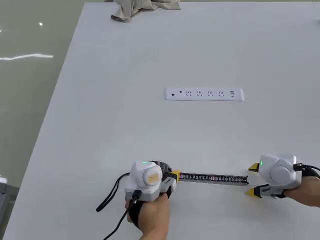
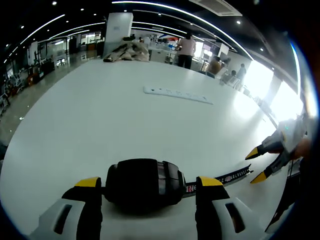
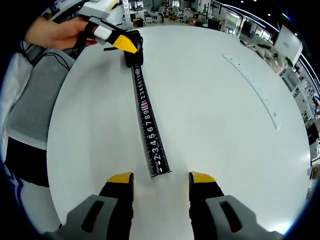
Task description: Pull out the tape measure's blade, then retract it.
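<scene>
The black tape measure case (image 2: pixel 142 181) sits on the white table (image 1: pixel 150 125), and my left gripper (image 2: pixel 148 182) is shut on it from both sides. In the head view that gripper (image 1: pixel 170 179) is at the near edge, hiding most of the case. The blade (image 1: pixel 212 178) lies flat, pulled out to the right. Its free end (image 3: pixel 160 170) rests just in front of my right gripper (image 3: pixel 161 177), which is open with its yellow-tipped jaws on either side of the end and not touching it. The blade (image 3: pixel 149 130) runs away toward the left gripper (image 3: pixel 122 42).
A white power strip (image 1: pixel 204 94) lies across the table's middle. A crumpled cloth (image 1: pixel 135 7) is at the far edge. A black cord (image 1: pixel 112 192) trails from the left gripper. The table's left edge (image 1: pixel 50 115) drops to a glossy floor.
</scene>
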`<state>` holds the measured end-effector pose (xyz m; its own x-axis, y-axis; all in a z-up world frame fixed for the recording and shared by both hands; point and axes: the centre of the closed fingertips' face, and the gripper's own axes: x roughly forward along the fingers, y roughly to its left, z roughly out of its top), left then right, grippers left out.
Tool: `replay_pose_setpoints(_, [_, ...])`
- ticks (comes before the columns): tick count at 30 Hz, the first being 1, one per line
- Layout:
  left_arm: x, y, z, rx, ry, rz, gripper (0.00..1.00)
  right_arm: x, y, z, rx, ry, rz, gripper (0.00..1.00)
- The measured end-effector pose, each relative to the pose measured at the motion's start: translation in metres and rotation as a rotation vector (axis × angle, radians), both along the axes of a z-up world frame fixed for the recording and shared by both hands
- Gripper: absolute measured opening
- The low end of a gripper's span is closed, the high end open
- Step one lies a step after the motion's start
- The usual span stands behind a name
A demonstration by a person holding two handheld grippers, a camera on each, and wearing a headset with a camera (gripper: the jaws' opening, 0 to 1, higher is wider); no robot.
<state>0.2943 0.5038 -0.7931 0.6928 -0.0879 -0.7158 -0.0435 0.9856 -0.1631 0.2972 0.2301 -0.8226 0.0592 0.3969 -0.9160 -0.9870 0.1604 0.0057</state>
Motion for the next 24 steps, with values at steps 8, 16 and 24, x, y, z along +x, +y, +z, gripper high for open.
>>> replay_pose_setpoints(8, [-0.0005, 0.0007, -0.0024, -0.010, 0.002, 0.011, 0.72, 0.0021, 0.0054, -0.0014, -0.004, -0.001, 0.049, 0.39])
replay_pose_setpoints(16, [0.0007, 0.0020, -0.0028, -0.018, 0.003, 0.017, 0.68, 0.0023, 0.0055, -0.0039, -0.008, 0.003, 0.077, 0.31])
replay_pose_setpoints(24, [0.0016, 0.0030, -0.0061, -0.018, 0.006, 0.024, 0.66, -0.0014, 0.0072, -0.0043, -0.008, -0.003, 0.118, 0.26])
